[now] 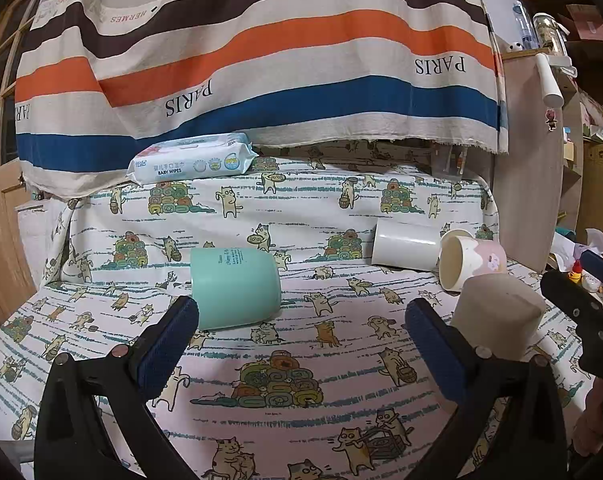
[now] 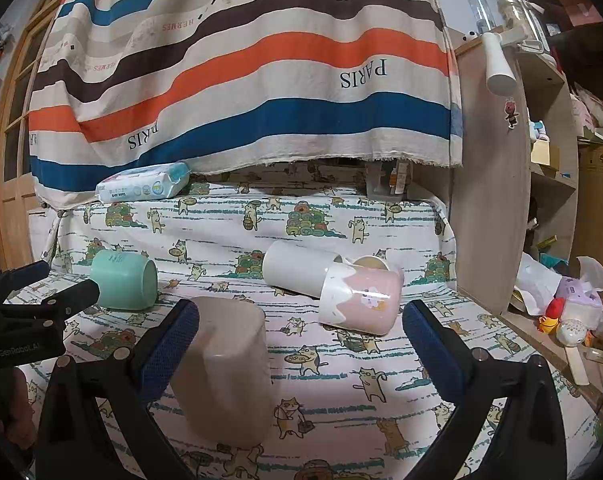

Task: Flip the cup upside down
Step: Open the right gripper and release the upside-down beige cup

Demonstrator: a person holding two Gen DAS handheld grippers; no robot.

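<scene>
Four cups rest on a cat-print cloth. A beige cup (image 2: 225, 368) stands upside down, just inside the left finger of my open right gripper (image 2: 301, 344); it also shows in the left wrist view (image 1: 497, 316). A teal cup (image 1: 235, 286) lies on its side just beyond my open left gripper (image 1: 301, 336), close to its left finger; it also shows in the right wrist view (image 2: 125, 280). A pink-and-white cup (image 2: 361, 300) and a white cup (image 2: 297, 266) lie on their sides together. Both grippers are empty.
A pack of baby wipes (image 1: 193, 162) lies at the back left under a hanging striped cloth (image 1: 261, 60). A wooden shelf panel (image 2: 489, 200) stands at the right, with toys and tissues (image 2: 573, 308) beyond it.
</scene>
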